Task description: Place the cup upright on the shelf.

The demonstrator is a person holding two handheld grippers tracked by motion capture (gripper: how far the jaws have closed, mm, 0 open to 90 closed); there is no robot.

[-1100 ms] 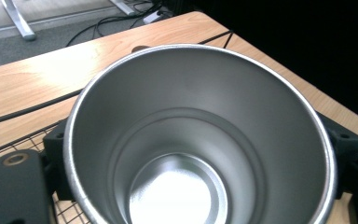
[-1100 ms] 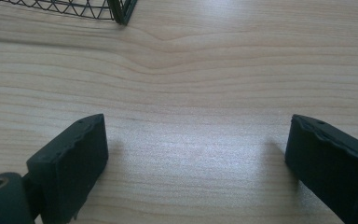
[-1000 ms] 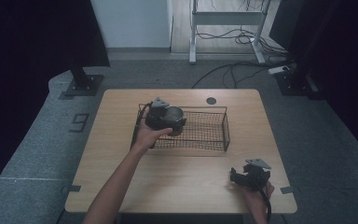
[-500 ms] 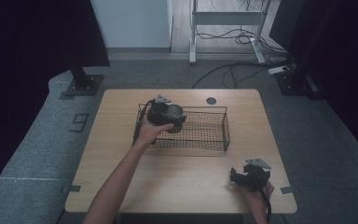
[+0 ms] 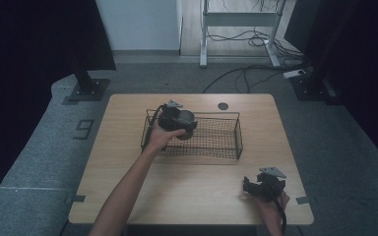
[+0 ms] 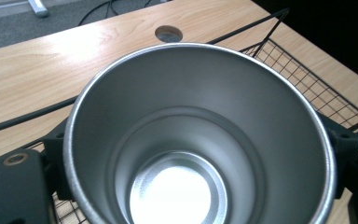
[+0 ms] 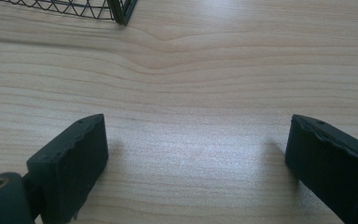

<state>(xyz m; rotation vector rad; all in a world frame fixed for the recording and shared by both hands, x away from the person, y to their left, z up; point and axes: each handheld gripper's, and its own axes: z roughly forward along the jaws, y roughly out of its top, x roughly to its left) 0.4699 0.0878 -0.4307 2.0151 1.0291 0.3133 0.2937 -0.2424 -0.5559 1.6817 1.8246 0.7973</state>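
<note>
Left gripper has its jaws clamped on the steel cup, over the far-left corner of the wire basket. Right gripper rests wide open on the near-right table, holding nothing.

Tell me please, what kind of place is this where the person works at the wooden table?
Probably a lab or recording studio, not a home: black curtains hang at the sides, loose cables trail across the grey carpet, and a metal frame stand stands behind the table.
</note>
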